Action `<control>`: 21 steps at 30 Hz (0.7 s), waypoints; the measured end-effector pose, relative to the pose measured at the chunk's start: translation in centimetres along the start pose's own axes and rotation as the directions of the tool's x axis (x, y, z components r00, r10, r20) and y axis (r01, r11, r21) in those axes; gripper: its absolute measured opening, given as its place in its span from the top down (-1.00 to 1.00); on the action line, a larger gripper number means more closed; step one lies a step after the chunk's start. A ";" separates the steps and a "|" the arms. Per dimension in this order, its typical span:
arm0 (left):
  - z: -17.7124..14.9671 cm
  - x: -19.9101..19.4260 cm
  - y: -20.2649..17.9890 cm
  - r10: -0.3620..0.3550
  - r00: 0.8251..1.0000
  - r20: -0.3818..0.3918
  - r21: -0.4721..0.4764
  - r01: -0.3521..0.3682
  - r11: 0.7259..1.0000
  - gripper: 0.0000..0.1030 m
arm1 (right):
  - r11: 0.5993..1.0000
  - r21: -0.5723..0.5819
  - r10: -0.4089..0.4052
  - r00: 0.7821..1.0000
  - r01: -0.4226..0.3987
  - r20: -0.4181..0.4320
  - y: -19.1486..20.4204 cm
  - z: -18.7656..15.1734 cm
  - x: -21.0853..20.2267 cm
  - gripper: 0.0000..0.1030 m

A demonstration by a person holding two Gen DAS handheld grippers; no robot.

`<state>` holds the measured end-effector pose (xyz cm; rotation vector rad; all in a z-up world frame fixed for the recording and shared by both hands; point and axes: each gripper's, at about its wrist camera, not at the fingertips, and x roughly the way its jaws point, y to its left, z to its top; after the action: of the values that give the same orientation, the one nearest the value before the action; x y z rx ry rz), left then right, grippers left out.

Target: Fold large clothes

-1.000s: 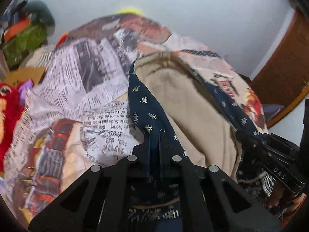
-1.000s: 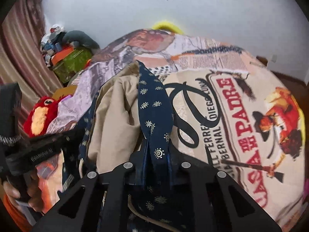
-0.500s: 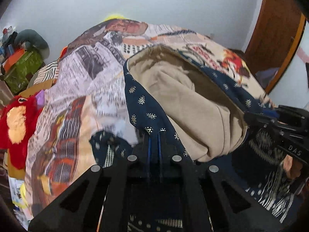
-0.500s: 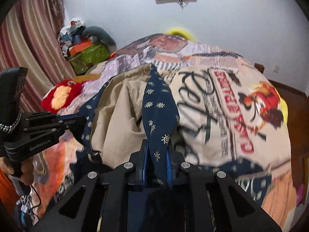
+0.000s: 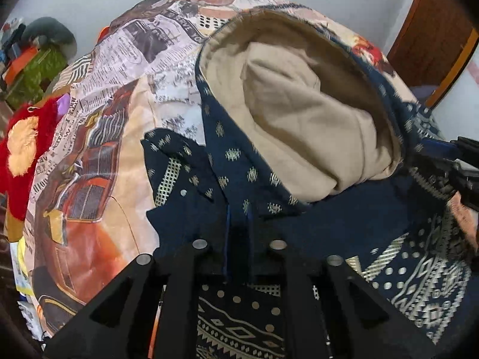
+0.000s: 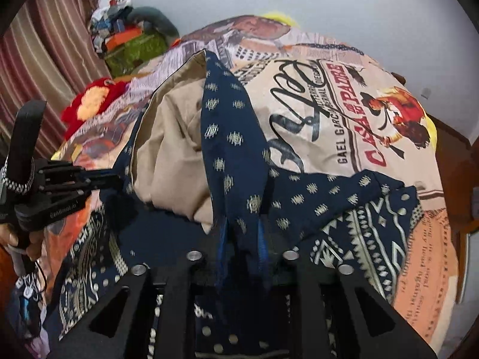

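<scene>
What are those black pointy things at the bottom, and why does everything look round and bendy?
Those are grippers, like big tongs. A person holds one in each hand, and each carries a small wide-eyed camera that bends the picture. One picture looks along the left gripper, the other along the right gripper. They are folding a dark blue garment with a beige lining on a bed with a printed bedspread. An edge of the cloth sits between each gripper's fingers, whose jaws have just been opening, as if letting go. A red plush toy lies beside the bed.
</scene>
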<state>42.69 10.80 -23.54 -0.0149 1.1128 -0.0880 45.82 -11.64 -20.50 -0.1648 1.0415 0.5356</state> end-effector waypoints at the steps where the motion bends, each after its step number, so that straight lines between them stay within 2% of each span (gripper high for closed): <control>1: 0.4 -0.6 0.2 -0.007 1.000 0.018 -0.003 0.007 1.000 0.43 | 1.000 0.001 0.001 1.000 -0.001 0.003 0.0 0.2 -0.4 0.20; 2: 0.6 -1.1 0.2 -0.007 0.999 0.035 -0.005 0.007 1.000 0.30 | 1.000 0.004 0.004 1.000 -0.004 0.026 -0.2 0.5 -1.1 0.06; 3: 1.1 -1.7 0.4 -0.001 0.998 0.064 -0.009 0.002 1.000 0.07 | 1.000 0.006 0.003 0.999 -0.003 0.050 -0.1 0.8 -1.6 -0.17; 4: 1.8 -2.5 0.6 0.011 0.994 0.105 -0.014 -0.009 1.000 -0.08 | 1.000 0.006 0.002 0.996 -0.003 0.086 -0.1 1.2 -2.3 -0.27; 6: 2.9 -3.0 0.8 0.033 0.990 0.139 -0.018 -0.031 0.999 -0.17 | 1.000 0.004 0.011 0.993 -0.012 0.118 0.0 2.3 -3.0 -0.29; 8: 4.5 -3.0 1.2 0.056 0.987 0.153 -0.032 -0.052 0.998 -0.17 | 0.999 0.017 0.026 0.991 -0.029 0.132 0.1 3.9 -3.1 -0.31; 11: 6.9 -1.8 2.0 0.057 0.987 0.153 -0.066 -0.047 0.997 -0.17 | 1.000 0.016 0.023 0.989 -0.026 0.146 0.5 6.7 -2.0 -0.32; 16: 9.8 2.0 3.7 0.044 0.992 0.118 -0.148 -0.026 0.989 -0.17 | 0.998 0.038 0.039 0.993 -0.043 0.107 1.0 10.8 2.0 -0.32; 21: 11.6 5.9 4.9 0.030 0.997 0.076 -0.196 -0.014 0.980 -0.15 | 0.996 0.075 0.044 0.997 -0.048 0.061 0.9 13.0 6.5 -0.32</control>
<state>55.98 14.83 -23.93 -0.1808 1.0394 0.0420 58.02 -3.73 -19.39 -0.0569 1.0081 0.5381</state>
